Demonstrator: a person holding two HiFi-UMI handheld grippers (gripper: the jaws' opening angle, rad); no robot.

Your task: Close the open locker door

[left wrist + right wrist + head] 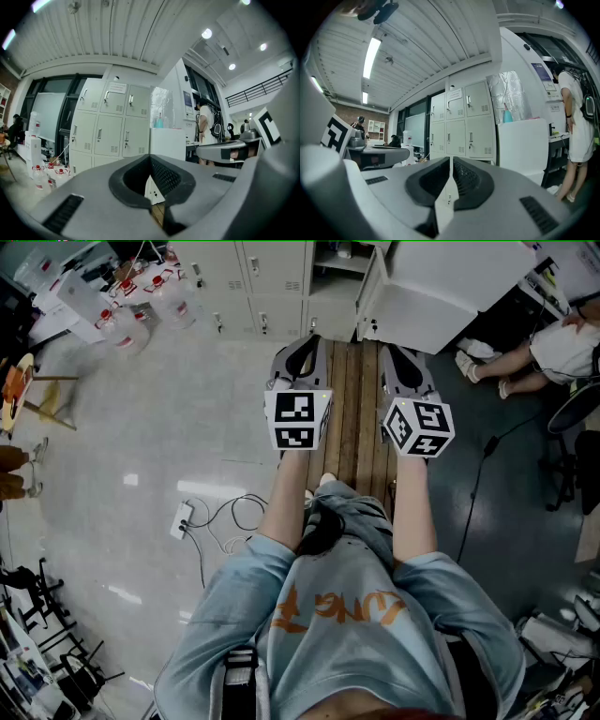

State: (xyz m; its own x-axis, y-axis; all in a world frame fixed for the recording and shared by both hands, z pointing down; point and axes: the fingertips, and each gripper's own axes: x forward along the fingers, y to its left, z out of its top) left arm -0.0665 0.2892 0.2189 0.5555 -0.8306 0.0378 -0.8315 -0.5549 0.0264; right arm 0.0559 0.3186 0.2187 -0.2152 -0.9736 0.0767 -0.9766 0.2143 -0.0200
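A bank of pale grey lockers (253, 277) stands ahead across the floor. The open locker door (450, 296) is a white panel that swings out to the right of them; it also shows as a white slab in the left gripper view (168, 143) and in the right gripper view (522, 145). I hold both grippers side by side in the air, well short of the door. My left gripper (302, 357) is shut and holds nothing. To its right, my right gripper (405, 367) is shut too and holds nothing, with only a thin slit between the jaws.
A strip of wooden planks (356, 427) runs along the floor toward the lockers. Several water bottles (141, 315) stand at the far left. A power strip with cables (182, 518) lies on the floor at left. A person (544, 352) sits at right, beside desks.
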